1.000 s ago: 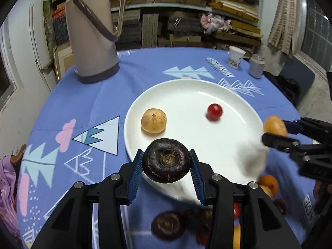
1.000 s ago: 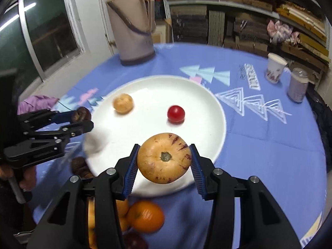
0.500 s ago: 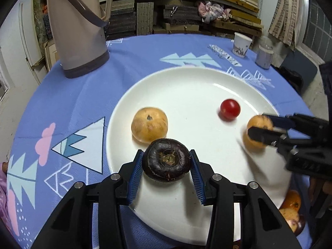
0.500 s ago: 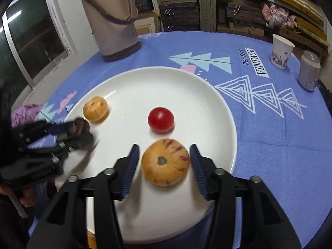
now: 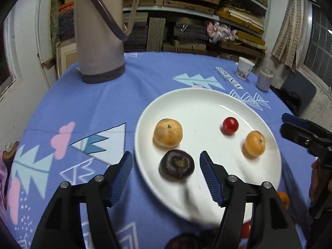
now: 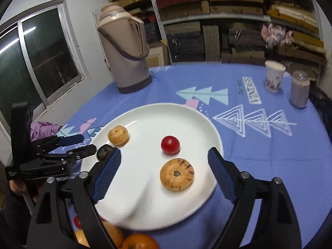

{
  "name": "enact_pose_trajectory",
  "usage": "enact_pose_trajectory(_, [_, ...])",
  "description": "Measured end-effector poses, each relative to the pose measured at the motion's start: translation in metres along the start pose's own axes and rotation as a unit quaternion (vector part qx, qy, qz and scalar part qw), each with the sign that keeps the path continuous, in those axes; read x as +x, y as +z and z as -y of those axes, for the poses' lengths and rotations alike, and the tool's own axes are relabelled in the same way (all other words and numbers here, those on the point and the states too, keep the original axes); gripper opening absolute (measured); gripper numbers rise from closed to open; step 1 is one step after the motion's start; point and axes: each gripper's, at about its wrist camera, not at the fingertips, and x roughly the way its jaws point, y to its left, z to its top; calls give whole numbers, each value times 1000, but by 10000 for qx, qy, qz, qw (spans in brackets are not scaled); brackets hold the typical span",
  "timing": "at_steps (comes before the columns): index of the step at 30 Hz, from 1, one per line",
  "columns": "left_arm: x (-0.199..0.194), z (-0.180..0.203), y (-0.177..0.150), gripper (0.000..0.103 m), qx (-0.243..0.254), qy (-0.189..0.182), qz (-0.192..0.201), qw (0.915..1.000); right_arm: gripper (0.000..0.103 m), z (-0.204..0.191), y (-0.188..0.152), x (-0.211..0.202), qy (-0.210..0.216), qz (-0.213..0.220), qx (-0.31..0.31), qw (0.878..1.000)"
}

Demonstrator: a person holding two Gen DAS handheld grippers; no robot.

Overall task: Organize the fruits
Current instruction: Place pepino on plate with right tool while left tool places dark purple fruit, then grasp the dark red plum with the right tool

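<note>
A white plate [image 5: 199,103] [image 6: 157,112] lies on the blue tablecloth. On it lie a dark purple fruit [image 5: 176,164] [image 6: 104,152], a yellow-orange fruit [image 5: 168,132] [image 6: 118,136], a cherry tomato [image 5: 230,125] [image 6: 170,144] and a speckled orange-yellow fruit [image 5: 255,143] [image 6: 177,174]. My left gripper [image 5: 166,167] [image 6: 77,144] is open, its jaws either side of the dark fruit. My right gripper [image 6: 164,164] [image 5: 290,122] is open around the speckled fruit, held above it.
A tall beige thermos [image 5: 99,31] [image 6: 124,56] stands at the back left. A paper cup [image 6: 274,75] and a grey cup [image 6: 299,89] stand at the back right. More oranges [image 6: 139,241] and dark fruits [image 5: 182,241] lie on the cloth at the near edge.
Both grippers carried their fruits over the plate, set them down and opened. The left released the dark fruit, the right released the speckled fruit. Both have drawn back a little.
</note>
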Motion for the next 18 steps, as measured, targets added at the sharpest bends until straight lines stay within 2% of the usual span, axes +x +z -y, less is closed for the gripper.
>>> enact_pose_trajectory(1, [-7,0,-3,72,25,19,45,10000,93,-3,-3,-7,-88,47,-47,9999])
enact_pose_trajectory(4, [-24,1,-20,75,177,37,106,9998,93,-10,-19,-30,-249,102,-223,9994])
enact_pose_trajectory(9, [-35,-1,-47,76,301,117,-70,9995,95,-16,-51,-62,-104,-200,-464,9987])
enact_pose_trajectory(11, [-42,-6,-56,76,199,22,-162,9997,96,-20,-63,-70,-95,-286,-591,9978])
enact_pose_trajectory(18, [-61,-8,-72,82,35,54,-213,9998,96,-34,-104,-79,41,-744,-705,9947])
